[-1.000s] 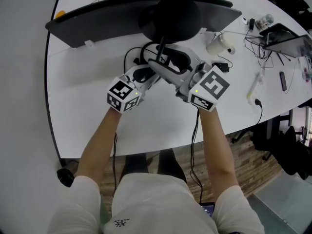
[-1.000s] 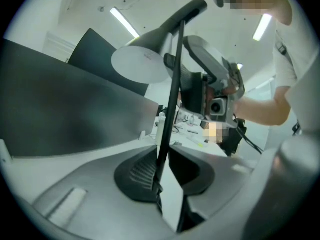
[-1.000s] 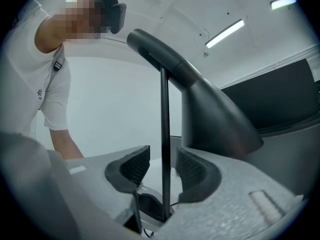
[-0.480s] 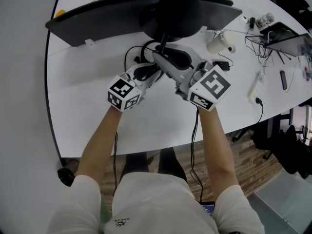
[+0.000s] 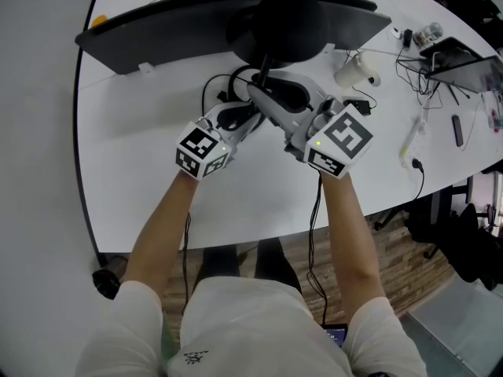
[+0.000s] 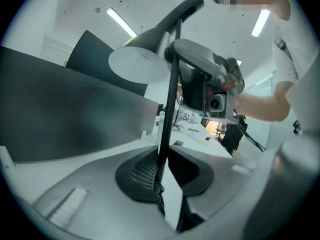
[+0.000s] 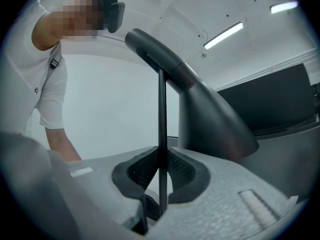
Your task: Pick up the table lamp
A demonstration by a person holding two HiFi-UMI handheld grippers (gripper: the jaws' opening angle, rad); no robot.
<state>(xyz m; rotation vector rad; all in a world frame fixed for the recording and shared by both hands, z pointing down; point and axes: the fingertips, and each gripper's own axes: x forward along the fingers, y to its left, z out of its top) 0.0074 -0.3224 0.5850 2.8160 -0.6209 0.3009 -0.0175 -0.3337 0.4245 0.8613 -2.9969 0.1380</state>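
Where lamp (image 5: 275,23) stands; monitor (image 5: 157,38) prob. just behind.

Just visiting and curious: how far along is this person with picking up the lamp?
Done: both grippers are at the table lamp, on its thin stem. In hand: the right gripper and left gripper have just been closing, and each pair of fingers now pinches the stem. Remaining: the lift itself; nothing shows the lamp raised off the white table yet.
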